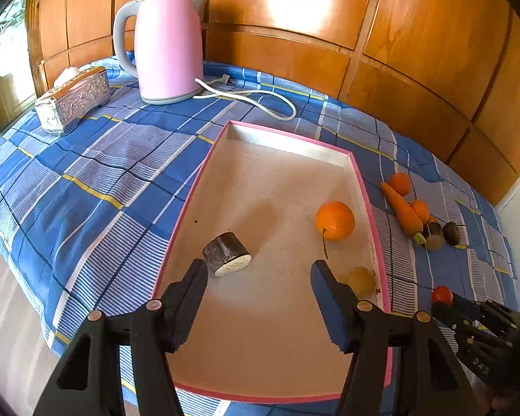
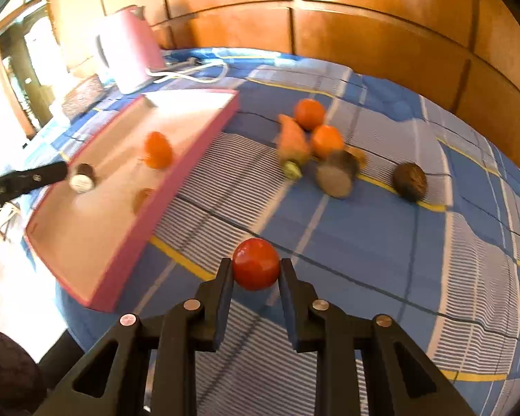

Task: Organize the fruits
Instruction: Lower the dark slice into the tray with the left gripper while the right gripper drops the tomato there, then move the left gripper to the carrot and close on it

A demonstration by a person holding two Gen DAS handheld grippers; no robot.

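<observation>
A pink-rimmed tray [image 1: 358, 176] lies on the checked cloth; it also shows in the right wrist view [image 2: 204, 138]. In it lie an orange [image 1: 335, 221], a dark cut fruit piece [image 1: 226, 253] and a yellowish fruit [image 1: 361, 280]. My left gripper [image 1: 260, 270] is open over the tray, its left finger next to the cut piece. My right gripper [image 2: 256, 270] is shut on a red tomato [image 2: 256, 263], held above the cloth right of the tray. On the cloth lie two oranges [image 2: 309, 113], a carrot [image 2: 292, 142], a cut fruit [image 2: 336, 173] and a brown round fruit [image 2: 409, 181].
A pink kettle [image 1: 168, 46] with a white cord [image 1: 260, 98] stands behind the tray. A silver tissue box [image 1: 74, 98] sits at the far left. Wooden panels [image 1: 398, 34] back the table. The table edge drops off at the left.
</observation>
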